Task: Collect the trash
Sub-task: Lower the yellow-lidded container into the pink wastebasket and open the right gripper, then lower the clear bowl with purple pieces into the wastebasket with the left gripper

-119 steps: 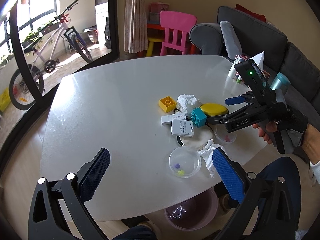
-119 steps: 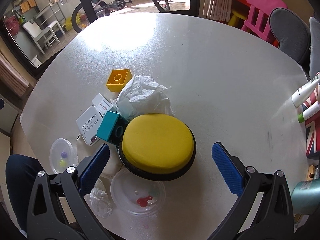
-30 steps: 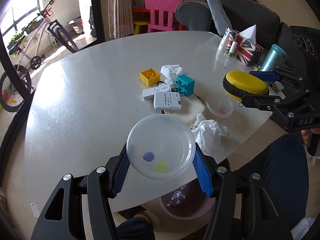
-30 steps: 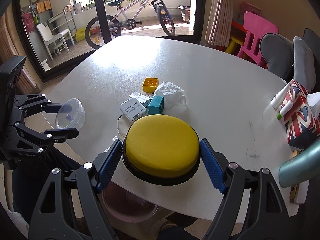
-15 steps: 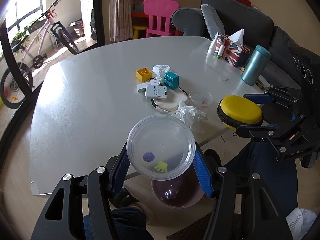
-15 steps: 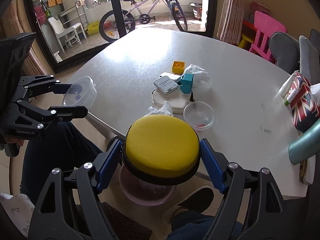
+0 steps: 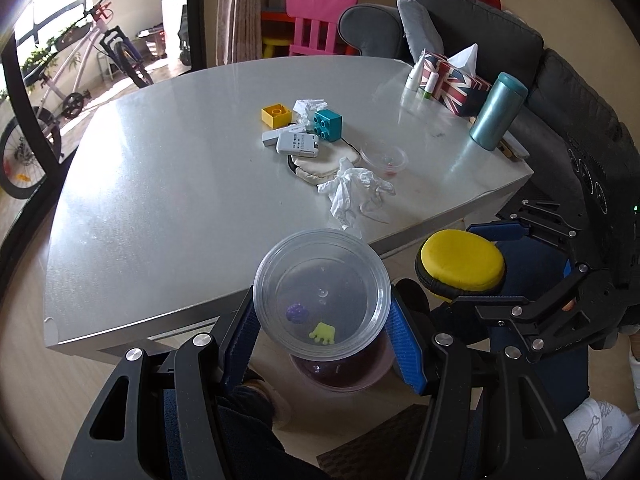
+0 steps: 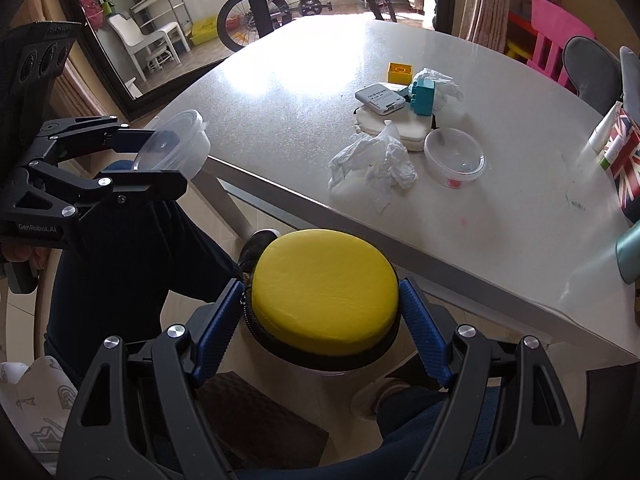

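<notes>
My left gripper [image 7: 322, 332] is shut on a clear round plastic container [image 7: 322, 294] holding a purple bit and a yellow bit. It hangs off the table's near edge, above a pink bin [image 7: 340, 372] on the floor. My right gripper [image 8: 322, 330] is shut on a round yellow case with a black zip rim [image 8: 324, 292], also held off the table edge over the floor; the same yellow case [image 7: 460, 264] shows in the left wrist view. A crumpled white tissue [image 7: 354, 194] lies near the table edge, and another tissue [image 7: 308, 110] sits by the blocks.
On the grey table [image 7: 168, 184] lie a yellow block [image 7: 276, 115], a teal block [image 7: 329, 125], white chargers [image 7: 298, 143], a cloth pad, and a second clear container [image 7: 384, 158]. A flag tissue box [image 7: 452, 82] and teal flask [image 7: 498, 112] stand at the right. A person's legs are below.
Both grippers have drawn back from the table with their loads, out past its near edge. The clear container now hangs over the pink bin, and the yellow case sits lower beside it.
</notes>
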{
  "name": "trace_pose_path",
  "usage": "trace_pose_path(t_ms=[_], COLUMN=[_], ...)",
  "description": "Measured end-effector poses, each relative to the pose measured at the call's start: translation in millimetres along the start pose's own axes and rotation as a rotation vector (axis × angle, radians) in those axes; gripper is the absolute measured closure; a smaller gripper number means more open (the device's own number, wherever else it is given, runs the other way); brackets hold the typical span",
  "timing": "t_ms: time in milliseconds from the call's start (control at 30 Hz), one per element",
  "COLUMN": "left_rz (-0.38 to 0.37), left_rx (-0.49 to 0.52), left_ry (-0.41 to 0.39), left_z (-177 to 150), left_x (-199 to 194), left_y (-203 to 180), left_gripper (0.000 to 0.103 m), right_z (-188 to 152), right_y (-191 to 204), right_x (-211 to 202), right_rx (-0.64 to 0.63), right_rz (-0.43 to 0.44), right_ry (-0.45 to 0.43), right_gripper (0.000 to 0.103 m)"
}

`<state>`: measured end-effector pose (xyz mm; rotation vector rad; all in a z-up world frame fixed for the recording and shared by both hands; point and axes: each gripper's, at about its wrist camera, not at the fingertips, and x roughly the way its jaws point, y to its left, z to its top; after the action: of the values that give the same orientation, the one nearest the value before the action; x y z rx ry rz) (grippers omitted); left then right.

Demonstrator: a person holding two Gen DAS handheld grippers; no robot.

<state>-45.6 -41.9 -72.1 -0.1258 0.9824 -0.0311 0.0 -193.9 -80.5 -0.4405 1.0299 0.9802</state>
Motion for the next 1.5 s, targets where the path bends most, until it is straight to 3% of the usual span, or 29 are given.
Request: trace_pose_path(t_ms=[167,267,433,1500], left_rz=[0.003,0.005,0.003,-0.033], left_rx=[-0.002,-0.003,-0.001,0.058], left_ry=[-0.003,-0.004,-0.005,0.047], left_z=[-1.5,-1.4,-1.0,1.1], left_x=[-2.4,-2.6,-2.3,13.9], left_y=[0.8,1.3,1.2,-21.5], left_gripper=[0.044,0.044,0.044,0.044], right_z=[0.4,2.1,4.4,19.7], right_y=[4.5,3.0,-0.8,-34.7], right_x=[1.8,1.0,-3.3,-37.5], right_rx=[-0.014,-0.012,0.003,0.074], right_rz=[0.016,0.009,-0.004,-0.086], right_ry=[0.000,-0.010,-0.024,-0.098], right_gripper=[0.022,0.013,0.009,0.007])
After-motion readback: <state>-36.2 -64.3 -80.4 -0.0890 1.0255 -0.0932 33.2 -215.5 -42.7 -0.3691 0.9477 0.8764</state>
